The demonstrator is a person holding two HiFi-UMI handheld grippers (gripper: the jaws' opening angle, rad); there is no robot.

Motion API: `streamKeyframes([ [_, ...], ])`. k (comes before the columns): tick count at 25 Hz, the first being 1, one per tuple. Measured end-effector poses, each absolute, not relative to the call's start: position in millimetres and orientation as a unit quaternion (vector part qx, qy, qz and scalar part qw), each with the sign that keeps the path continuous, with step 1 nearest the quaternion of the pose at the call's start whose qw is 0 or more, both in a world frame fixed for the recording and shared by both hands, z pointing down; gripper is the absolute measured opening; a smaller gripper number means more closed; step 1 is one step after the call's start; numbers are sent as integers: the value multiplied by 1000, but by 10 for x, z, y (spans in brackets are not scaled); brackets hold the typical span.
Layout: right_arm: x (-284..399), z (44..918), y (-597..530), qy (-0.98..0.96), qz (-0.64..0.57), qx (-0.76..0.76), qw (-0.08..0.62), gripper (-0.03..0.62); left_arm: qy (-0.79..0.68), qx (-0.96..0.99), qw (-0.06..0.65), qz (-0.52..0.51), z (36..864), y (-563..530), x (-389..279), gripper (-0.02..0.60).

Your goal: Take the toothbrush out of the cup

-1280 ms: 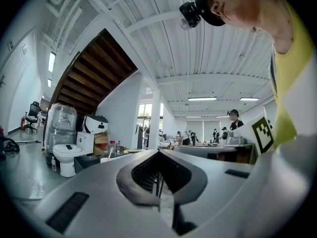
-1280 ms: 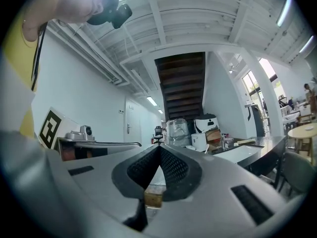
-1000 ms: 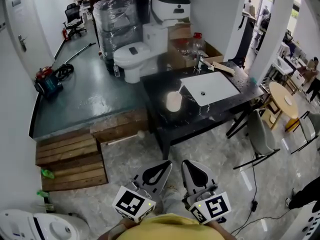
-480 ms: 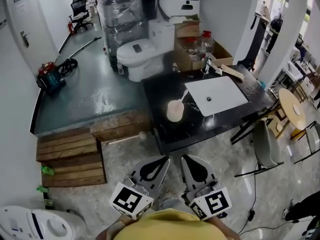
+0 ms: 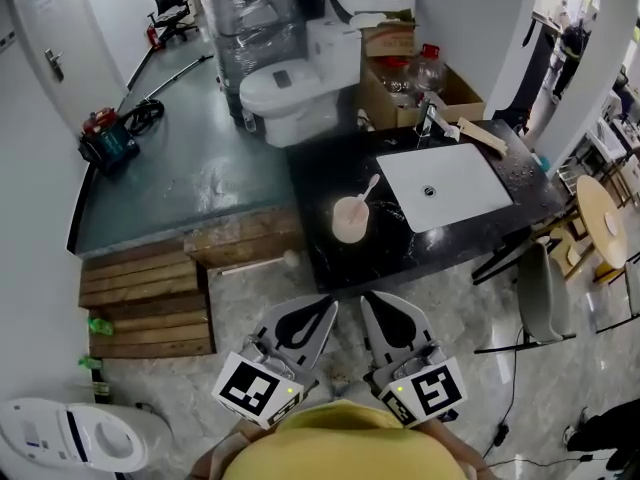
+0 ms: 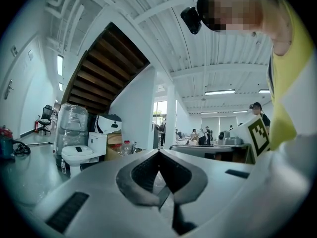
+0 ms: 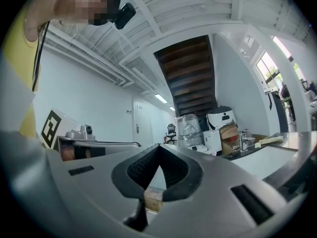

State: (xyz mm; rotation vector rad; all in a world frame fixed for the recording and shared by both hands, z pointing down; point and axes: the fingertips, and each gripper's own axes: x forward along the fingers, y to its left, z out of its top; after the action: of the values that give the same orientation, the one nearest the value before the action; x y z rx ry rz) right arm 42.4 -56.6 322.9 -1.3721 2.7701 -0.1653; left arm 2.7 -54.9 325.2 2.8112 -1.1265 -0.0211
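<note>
The black desk [image 5: 325, 168] now sits lower and larger in the head view than it did a second ago. The toilet [image 5: 285, 93] behind it has also slid down the frame. The person has been stepping closer, but the approach is not finished.

The cup [image 5: 349, 219] stands on the desk just left of the white sink [image 5: 445, 183]. The toothbrush [image 5: 367, 189] is still in the cup, leaning up and to the right toward the sink. Nothing touches either one.

Both tools stay low and close to the body, well apart from the desk, with bare floor between. The left gripper [image 5: 318, 313] has its jaws pressed together at the tips, and its own view shows nothing between them. The right gripper [image 5: 375, 313] is the same, tips meeting on empty air.

The task itself has not begun, in my judgement. The cup is still out of reach, so more walking is likely needed. One pair of jaws must then spread before it can pinch the handle.
</note>
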Motion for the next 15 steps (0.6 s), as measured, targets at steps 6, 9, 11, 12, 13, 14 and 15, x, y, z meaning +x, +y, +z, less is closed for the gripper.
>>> streamKeyframes([
  [6,458,3369,-750,893,-71,-444,13,16,-375,925,66,0,3350,-769,25,9],
  [9,465,3389,-886,892,-68,-446,15,16,-372,925,71,1,3391,-912,28,9],
  [11,466,3400,-1006,890,-69,-450,13,15,-367,927,74,1,3401,-1037,31,9],
  [12,466,3407,-1070,888,-72,-453,12,15,-364,929,75,1,3402,-1103,35,9],
  [13,464,3410,-1134,887,-73,-457,11,15,-359,930,76,1,3398,-1171,41,9],
  [14,458,3410,-1199,885,-73,-460,10,15,-355,932,76,-1,3387,-1241,44,9],
  [15,448,3409,-1268,884,-73,-462,11,16,-352,933,76,-1,3381,-1315,39,9],
])
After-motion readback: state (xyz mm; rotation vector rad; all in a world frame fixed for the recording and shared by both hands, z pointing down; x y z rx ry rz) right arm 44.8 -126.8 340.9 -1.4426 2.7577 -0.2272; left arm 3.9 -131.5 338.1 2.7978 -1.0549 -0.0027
